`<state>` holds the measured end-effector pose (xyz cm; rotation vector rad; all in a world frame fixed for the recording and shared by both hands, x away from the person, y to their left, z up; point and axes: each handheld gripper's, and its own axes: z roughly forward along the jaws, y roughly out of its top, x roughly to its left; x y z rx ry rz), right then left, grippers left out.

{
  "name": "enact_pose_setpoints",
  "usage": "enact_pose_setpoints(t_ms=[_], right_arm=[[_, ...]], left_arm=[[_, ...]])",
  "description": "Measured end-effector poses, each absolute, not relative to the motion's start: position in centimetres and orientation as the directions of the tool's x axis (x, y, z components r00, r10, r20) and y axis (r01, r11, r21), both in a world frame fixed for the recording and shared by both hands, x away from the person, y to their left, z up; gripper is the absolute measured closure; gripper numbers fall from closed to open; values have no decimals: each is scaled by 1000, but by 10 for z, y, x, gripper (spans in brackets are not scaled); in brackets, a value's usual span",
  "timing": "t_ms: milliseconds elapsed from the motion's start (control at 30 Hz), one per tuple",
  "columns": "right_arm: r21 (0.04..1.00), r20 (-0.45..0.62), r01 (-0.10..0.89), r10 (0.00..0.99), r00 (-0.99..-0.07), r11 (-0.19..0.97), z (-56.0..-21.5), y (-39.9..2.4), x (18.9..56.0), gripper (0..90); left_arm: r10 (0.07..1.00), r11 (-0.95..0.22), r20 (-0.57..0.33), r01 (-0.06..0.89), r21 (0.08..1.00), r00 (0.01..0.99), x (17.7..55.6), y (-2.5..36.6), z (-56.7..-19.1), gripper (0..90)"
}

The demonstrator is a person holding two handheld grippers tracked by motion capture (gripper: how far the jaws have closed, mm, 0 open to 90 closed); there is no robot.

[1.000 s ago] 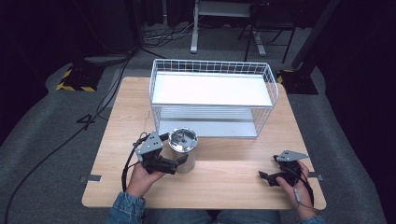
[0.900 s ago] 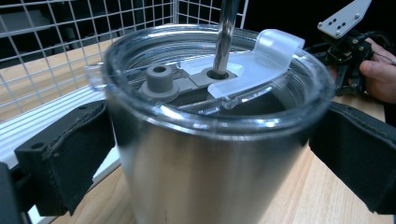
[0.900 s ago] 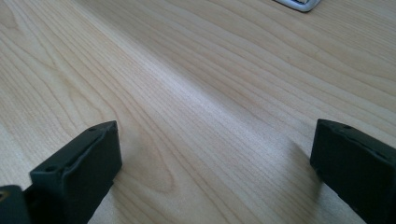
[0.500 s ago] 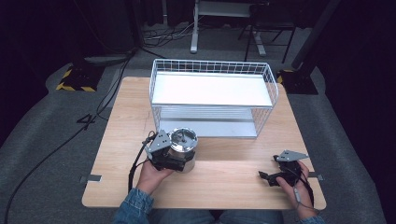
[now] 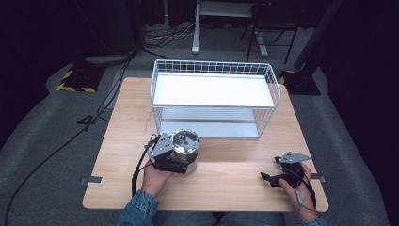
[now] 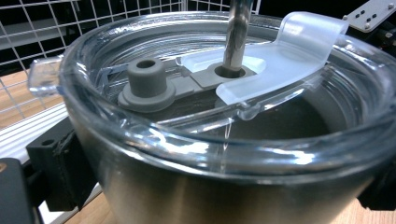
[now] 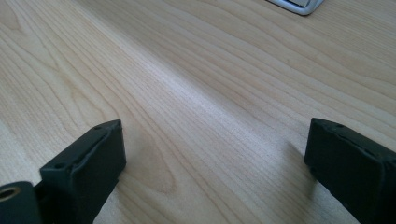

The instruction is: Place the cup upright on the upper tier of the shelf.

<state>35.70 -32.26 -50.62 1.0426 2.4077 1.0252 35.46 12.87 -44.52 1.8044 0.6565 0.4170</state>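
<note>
gripping the steel cup [image 5: 184, 151] low on its slick, stiff wall, the left hand-held gripper [image 5: 175, 161] looked clamped; the lid [image 6: 224, 88] seemed fragile; the right hand-held gripper [image 7: 212, 172], just narrowing, held nothing.

The left gripper [image 5: 181, 162] is held low in the left hand [image 5: 157, 172], jaws spread wide. The right gripper [image 5: 269, 178] is rested low, jaws apart, having just been closing on nothing.

High view overlooks table [image 5: 117, 141]; gripper views close-up.
</note>
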Motion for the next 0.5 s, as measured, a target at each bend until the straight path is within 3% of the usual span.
enact_pose_setpoints(t_ms=[500], right_arm=[[722, -6, 505, 734, -679, 473, -506, -323, 358, 51]], left_arm=[[596, -234, -75, 262, 936, 800, 358, 127, -433, 36]])
